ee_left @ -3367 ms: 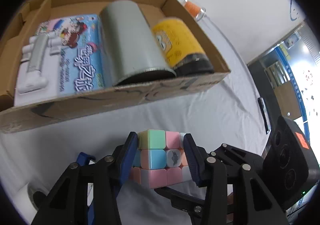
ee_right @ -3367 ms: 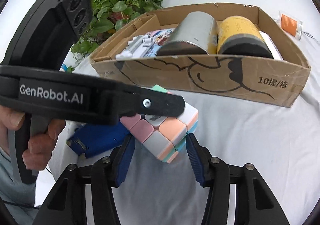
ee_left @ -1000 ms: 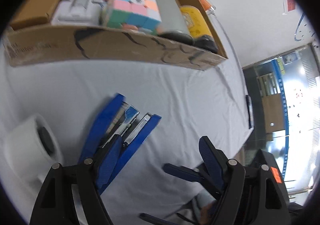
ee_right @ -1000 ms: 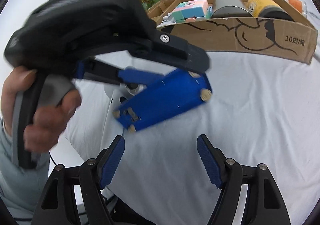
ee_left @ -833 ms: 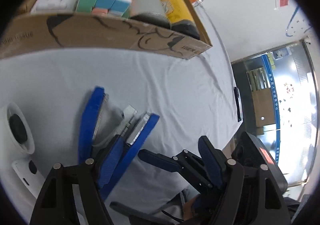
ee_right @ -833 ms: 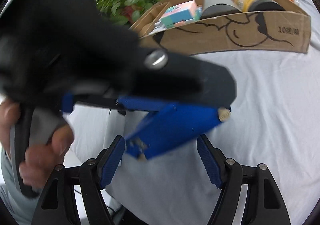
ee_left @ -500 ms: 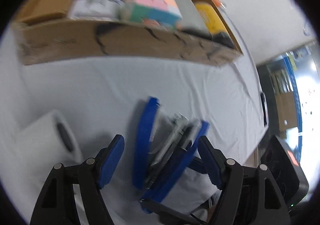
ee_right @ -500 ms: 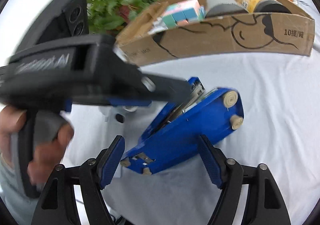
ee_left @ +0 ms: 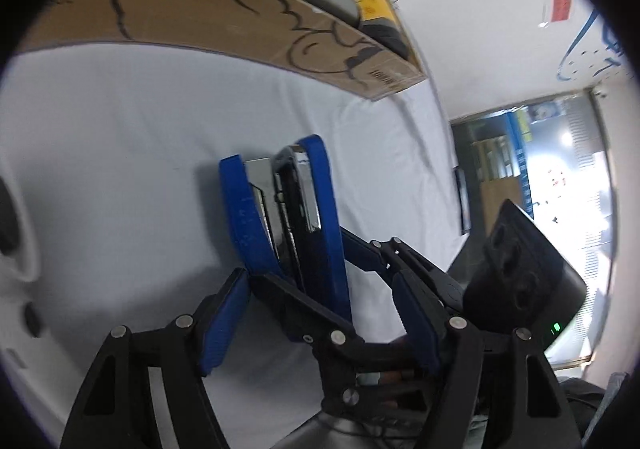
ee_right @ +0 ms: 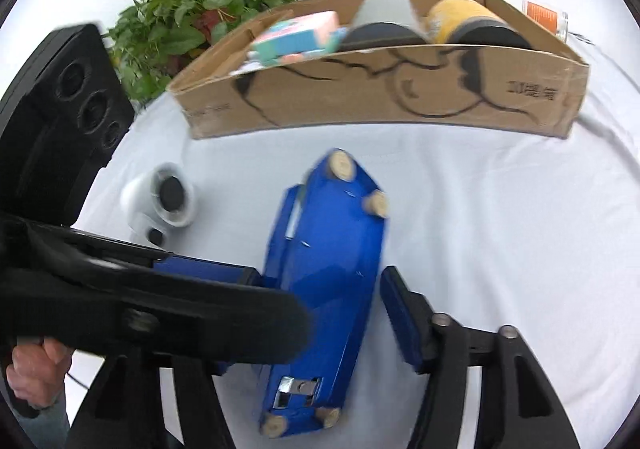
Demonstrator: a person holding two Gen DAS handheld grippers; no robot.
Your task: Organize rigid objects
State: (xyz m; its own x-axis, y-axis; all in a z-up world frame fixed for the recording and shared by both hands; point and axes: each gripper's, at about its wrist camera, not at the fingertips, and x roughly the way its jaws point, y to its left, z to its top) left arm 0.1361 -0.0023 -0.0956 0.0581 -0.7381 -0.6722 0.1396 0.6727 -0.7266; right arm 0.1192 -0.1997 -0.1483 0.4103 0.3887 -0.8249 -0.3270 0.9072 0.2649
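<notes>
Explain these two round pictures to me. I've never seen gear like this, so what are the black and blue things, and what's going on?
There is no robot here. A person holds a hand-held claw in each hand, and each claw carries a wide-angle camera looking along its two fingers, which is why the pictures are round. One picture looks out from the left claw, the other from the right claw, where you can also see the hand gripping the left tool.

A white cloth covers the table. On it lies a blue stapler, with a small white gadget beside it. Behind them stands a cardboard box holding a pastel puzzle cube and two cans.

Both claws straddle the stapler and have just been closing, but neither clearly pinches it yet.
</notes>
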